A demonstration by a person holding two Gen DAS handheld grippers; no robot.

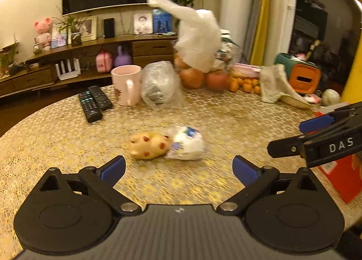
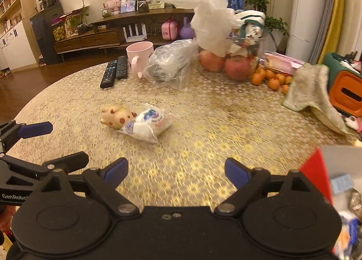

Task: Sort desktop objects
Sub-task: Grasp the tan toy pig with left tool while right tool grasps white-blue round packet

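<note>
A spotted yellow toy pig lies on the round gold-patterned table, touching a small clear packet with white contents. My left gripper is open and empty just in front of them. In the right wrist view the pig and packet lie ahead to the left. My right gripper is open and empty, further back. The right gripper also shows at the right edge of the left wrist view, and the left gripper at the left edge of the right wrist view.
At the back of the table stand a pink mug, two remotes, a clear bag, apples, tangerines, a white plastic bag, a cloth and an orange-green box. A red box is at the near right.
</note>
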